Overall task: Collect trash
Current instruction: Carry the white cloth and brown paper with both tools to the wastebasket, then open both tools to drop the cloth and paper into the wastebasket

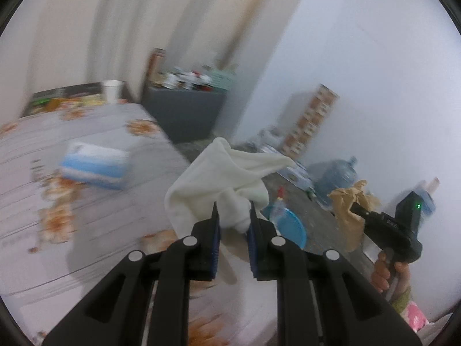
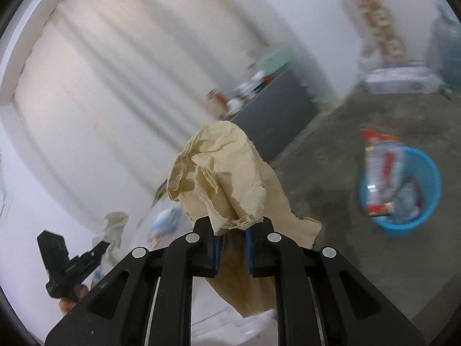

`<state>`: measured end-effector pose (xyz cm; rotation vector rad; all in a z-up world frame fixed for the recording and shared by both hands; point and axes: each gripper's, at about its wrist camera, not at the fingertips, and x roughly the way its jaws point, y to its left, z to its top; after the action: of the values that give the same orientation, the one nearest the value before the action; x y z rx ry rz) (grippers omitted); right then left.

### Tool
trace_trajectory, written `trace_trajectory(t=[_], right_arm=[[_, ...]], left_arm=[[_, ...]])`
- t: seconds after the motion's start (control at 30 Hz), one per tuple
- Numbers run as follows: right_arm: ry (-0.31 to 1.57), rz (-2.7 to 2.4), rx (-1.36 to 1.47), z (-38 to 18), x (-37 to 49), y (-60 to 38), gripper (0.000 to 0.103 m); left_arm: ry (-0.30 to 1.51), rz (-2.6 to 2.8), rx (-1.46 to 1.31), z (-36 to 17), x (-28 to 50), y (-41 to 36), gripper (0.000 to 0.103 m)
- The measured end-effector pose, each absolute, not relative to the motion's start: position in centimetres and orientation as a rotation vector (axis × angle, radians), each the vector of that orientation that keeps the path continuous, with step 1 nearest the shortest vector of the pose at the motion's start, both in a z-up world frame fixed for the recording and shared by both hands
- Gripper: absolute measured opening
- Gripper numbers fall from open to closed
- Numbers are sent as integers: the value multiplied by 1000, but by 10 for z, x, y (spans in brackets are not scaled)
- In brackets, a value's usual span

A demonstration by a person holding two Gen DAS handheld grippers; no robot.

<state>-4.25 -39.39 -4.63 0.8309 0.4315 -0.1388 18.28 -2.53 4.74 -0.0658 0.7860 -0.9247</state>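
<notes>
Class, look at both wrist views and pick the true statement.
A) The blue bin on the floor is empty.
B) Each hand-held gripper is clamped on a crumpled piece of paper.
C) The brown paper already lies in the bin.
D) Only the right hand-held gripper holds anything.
B: the left hand-held gripper pinches a white tissue and the right hand-held gripper a brown paper, while the blue bin already holds wrappers.

blur: shelf clutter [image 1: 190,79], tissue box [image 1: 95,167] unreadable; bin [image 2: 426,201] contents smeared; left tool base cut off
</notes>
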Motion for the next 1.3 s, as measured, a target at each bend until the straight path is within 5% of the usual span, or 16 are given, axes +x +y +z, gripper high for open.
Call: trace_trajectory(t=[0.4,0.67,0.9,0.97,1.03,1.1,1.3], right_arm=[[408,-459,1152,-137,-109,-489,12],[485,-481,1336,-210,-93,-547,14],[549,-478,1422,-254,-54,-604,17],[589,-491,1427,-267,-37,-622,28],[626,-494,1418,-276,-24,-634,45],[679,-537,1377,-286,-14,-645,65],[701,-581,1391,-302,-23,-644,66]], left_arm=[[1062,-1188,123,1,155,-238,16],[1287,-1242,276,-77,143,-377,16],[1287,-1248,391,-132,142,-472,17],[1287,-1229,403,-151,143,-495,17],[1297,-1222,413,-172,147,-511,24],[1306,-1189,433,-195,150,-522,54],[1395,-1133,373,-211,164,-514,61]])
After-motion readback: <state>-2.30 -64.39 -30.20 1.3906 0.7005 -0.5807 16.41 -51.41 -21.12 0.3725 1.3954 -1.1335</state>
